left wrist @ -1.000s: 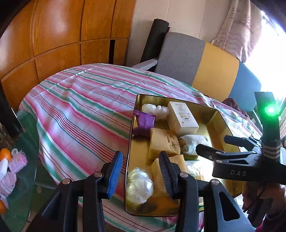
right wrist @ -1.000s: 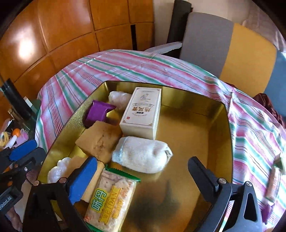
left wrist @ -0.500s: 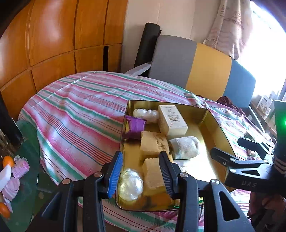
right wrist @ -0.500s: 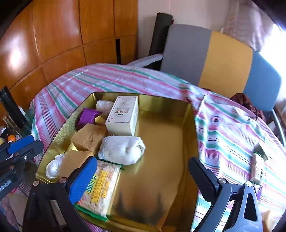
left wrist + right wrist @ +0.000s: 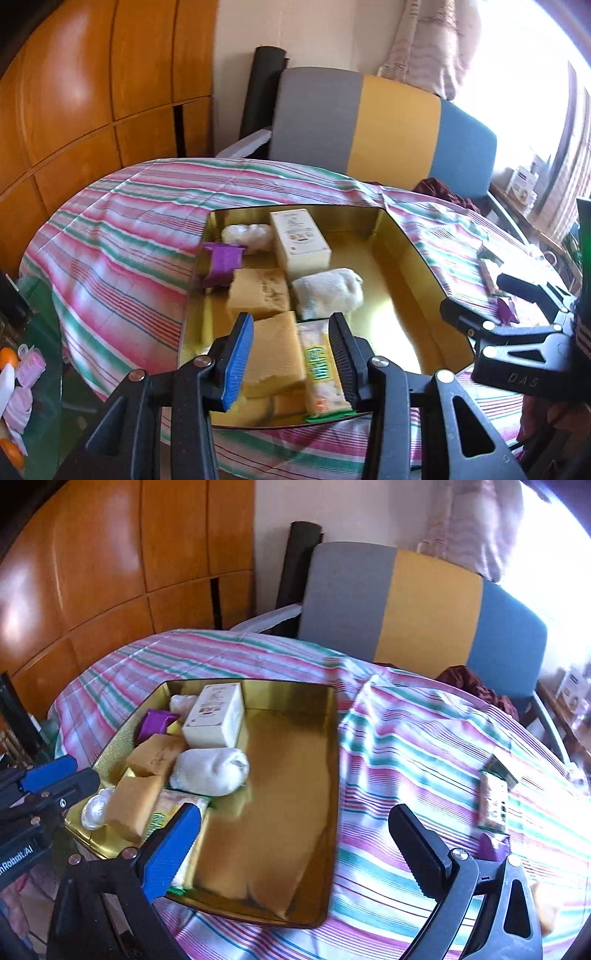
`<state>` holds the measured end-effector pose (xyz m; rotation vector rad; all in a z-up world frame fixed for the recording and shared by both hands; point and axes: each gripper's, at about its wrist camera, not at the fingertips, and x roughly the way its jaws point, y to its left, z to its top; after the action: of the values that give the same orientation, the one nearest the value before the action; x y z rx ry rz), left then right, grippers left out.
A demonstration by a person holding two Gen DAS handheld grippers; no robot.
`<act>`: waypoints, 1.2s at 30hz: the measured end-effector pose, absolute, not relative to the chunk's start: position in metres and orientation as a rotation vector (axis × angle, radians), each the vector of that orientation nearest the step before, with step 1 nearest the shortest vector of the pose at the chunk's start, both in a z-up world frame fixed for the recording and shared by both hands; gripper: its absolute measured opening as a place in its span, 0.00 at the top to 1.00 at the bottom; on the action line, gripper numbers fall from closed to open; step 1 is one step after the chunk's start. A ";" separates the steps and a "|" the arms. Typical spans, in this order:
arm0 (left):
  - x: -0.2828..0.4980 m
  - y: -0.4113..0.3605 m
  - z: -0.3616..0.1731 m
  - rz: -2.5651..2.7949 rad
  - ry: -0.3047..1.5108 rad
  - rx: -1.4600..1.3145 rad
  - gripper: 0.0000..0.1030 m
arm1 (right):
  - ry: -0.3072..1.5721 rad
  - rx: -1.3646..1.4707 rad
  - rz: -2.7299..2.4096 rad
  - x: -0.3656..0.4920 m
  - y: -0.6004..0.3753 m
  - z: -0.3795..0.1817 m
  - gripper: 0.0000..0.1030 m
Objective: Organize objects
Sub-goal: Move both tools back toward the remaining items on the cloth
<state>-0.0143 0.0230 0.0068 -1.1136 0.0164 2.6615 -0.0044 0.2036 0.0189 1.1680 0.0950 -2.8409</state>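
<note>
Tray: a gold tray [image 5: 280,812] is set on the striped tablecloth [image 5: 424,746]; its left half is packed and its right half is bare.
Packed items: a white box [image 5: 216,716], a rolled white cloth [image 5: 210,771], two tan blocks, a purple piece [image 5: 157,723] and a biscuit packet [image 5: 321,369] are seen inside the tray, close together.
Loose thing: a snack bar in a wrapper [image 5: 493,805] is left on the cloth, well apart from the tray and to its right.
Long axis: the bar is laid roughly running away from the right wrist camera, nearly parallel to the tray's right wall.
Right gripper [image 5: 295,849]: its jaws are held wide apart and nothing is carried between them; it is poised over the tray's near right part.
Left gripper [image 5: 291,354]: its jaws are held narrowly apart with nothing pinched; it is poised above the near tan block [image 5: 273,347] and the biscuit packet, without contact.
Direction: the bar is found to the right of the right gripper and a little beyond it.
Nearer hand: the right is judged the nearer; the whole tray lies between the left and the bar.
Coming move: a sweep rightward is judged necessary, with the jaws set across the bar's narrow width.
</note>
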 end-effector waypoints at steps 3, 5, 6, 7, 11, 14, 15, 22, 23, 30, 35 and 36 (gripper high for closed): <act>-0.013 0.034 0.008 2.636 0.047 -1.109 0.59 | 0.061 1.174 -2.875 0.000 0.221 0.021 0.01; -0.011 0.042 0.009 2.621 0.066 -1.100 0.59 | 0.036 1.184 -2.896 0.003 0.235 0.022 0.01; -0.011 0.046 0.009 2.611 0.076 -1.097 0.59 | 0.027 1.188 -2.909 0.003 0.241 0.022 0.01; -0.010 0.050 0.009 2.604 0.086 -1.094 0.59 | 0.017 1.193 -2.922 0.004 0.248 0.023 0.01; -0.009 0.067 0.011 2.573 0.124 -1.083 0.59 | -0.029 1.211 -2.975 0.009 0.277 0.025 0.01; -0.009 0.081 0.012 2.547 0.160 -1.072 0.59 | -0.043 1.229 -3.015 0.012 0.299 0.026 0.01; -0.009 0.085 0.013 2.540 0.169 -1.068 0.59 | -0.042 1.236 -3.028 0.013 0.305 0.026 0.01; -0.009 0.115 0.018 2.487 0.228 -1.031 0.59 | -0.029 1.294 -3.106 0.020 0.366 0.034 0.01; -0.010 0.120 0.018 2.480 0.237 -1.024 0.59 | -0.035 1.305 -3.117 0.021 0.377 0.036 0.01; -0.012 0.154 0.018 2.419 0.298 -1.004 0.59 | -0.143 1.380 -3.222 0.031 0.461 0.022 0.01; -0.013 0.175 0.015 2.381 0.326 -1.006 0.59 | -0.469 1.459 -3.237 0.047 0.509 0.002 0.01; -0.013 0.180 0.013 2.371 0.329 -1.012 0.59 | -0.558 1.433 -3.231 0.048 0.515 0.002 0.01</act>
<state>-0.0134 0.1803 0.0133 -1.0117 0.3289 2.3706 0.0482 0.5150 0.0021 1.4332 -0.5578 -3.2306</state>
